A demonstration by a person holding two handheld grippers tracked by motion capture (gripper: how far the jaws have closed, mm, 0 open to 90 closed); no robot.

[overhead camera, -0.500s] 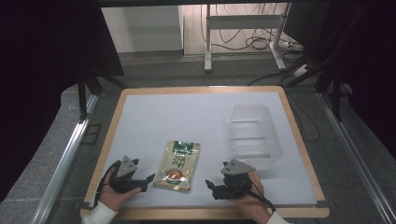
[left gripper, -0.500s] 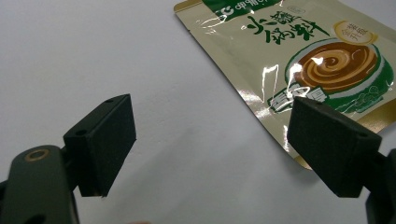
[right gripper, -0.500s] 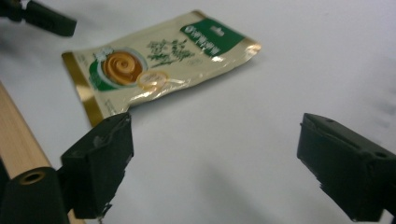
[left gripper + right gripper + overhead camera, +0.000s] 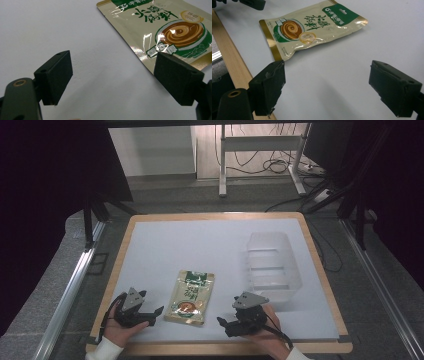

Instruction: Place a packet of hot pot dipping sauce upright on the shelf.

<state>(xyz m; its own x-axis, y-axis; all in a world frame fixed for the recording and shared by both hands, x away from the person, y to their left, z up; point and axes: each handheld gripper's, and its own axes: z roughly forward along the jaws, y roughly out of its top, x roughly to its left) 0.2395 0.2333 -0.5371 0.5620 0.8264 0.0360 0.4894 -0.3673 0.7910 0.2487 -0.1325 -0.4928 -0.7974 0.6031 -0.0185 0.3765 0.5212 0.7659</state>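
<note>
From above, a white counter [image 4: 200, 245] with a wood rim stands on grey floor [image 4: 65, 270] before a dark room with cables [image 4: 270, 165]; a pouch [image 4: 191, 297] lies flat near the front edge, long axis front to back, green top away, a clear bin [image 4: 272, 265] toward the right edge, the left gripper [image 4: 150, 315] and right gripper [image 4: 227, 325] flanking the pouch. In the left gripper view its fingers [image 4: 53, 77] stand wide apart, empty, the pouch [image 4: 160, 30] ahead to the right. In the right gripper view the fingers [image 4: 395, 90] likewise gape empty, the pouch [image 4: 312, 27] beyond, near the wood rim [image 4: 234, 67].

Green-gold pouch [image 4: 190, 297] flat on white table [image 4: 200, 250] — clear bin [image 4: 272, 265] right.
</note>
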